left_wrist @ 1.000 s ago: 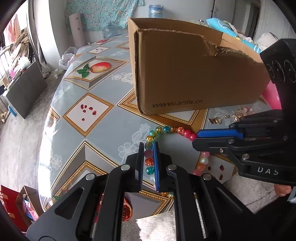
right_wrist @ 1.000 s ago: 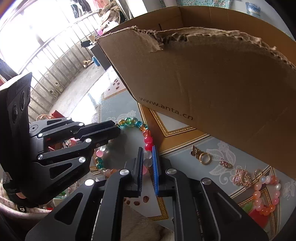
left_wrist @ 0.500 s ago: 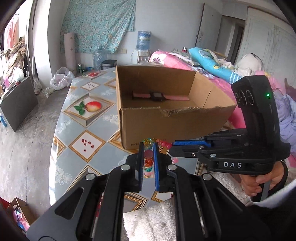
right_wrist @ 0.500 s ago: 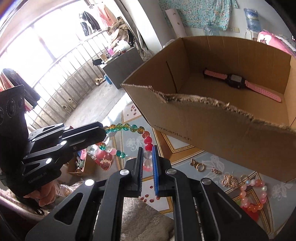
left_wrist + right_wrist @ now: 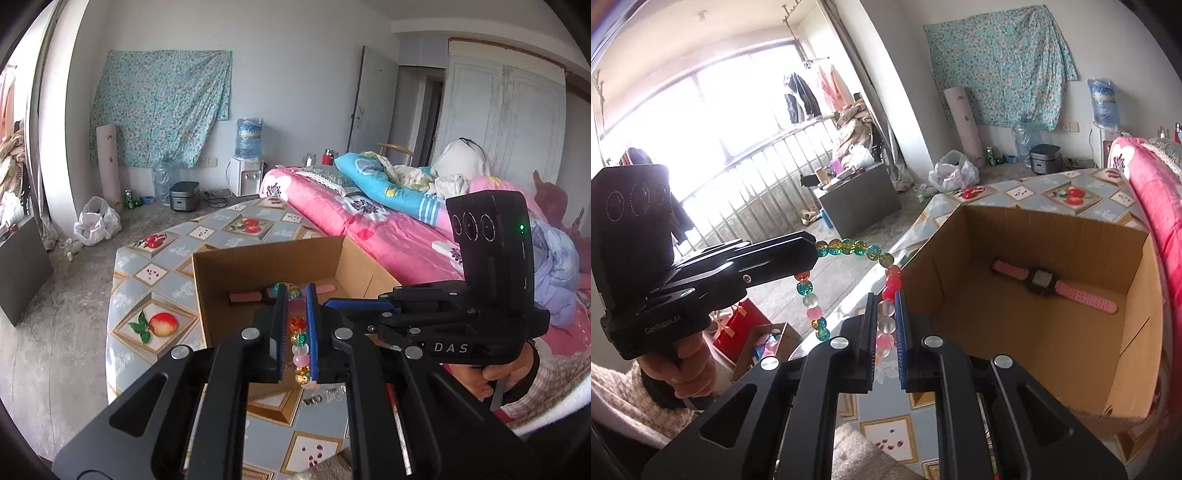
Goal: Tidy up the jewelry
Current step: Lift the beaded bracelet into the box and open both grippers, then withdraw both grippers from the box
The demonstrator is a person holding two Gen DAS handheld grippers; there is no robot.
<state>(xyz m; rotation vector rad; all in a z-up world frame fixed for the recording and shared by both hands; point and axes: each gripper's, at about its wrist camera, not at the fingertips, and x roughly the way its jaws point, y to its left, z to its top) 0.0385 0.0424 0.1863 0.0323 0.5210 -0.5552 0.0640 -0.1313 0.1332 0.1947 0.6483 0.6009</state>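
Observation:
A bracelet of coloured glass beads [image 5: 849,247] hangs in the air, held on two sides. My left gripper [image 5: 295,295] is shut on one side of it [image 5: 299,334]; it also shows in the right wrist view [image 5: 809,254]. My right gripper [image 5: 885,299] is shut on the other side [image 5: 886,325]; it also shows in the left wrist view [image 5: 332,303]. Both are raised above the near wall of an open cardboard box [image 5: 1045,339], also in the left wrist view [image 5: 236,273]. A pink watch [image 5: 1052,286] lies inside the box.
The box stands on a table [image 5: 147,291] with a fruit-patterned cloth. Small gold jewelry [image 5: 317,397] lies on the table in front of the box. A pink bed [image 5: 388,236] runs along the table's right side. A red bag [image 5: 738,325] stands on the floor at left.
Both grippers have lifted the bead bracelet off the table and up above the box's near wall. The box interior and the watch have come into view.

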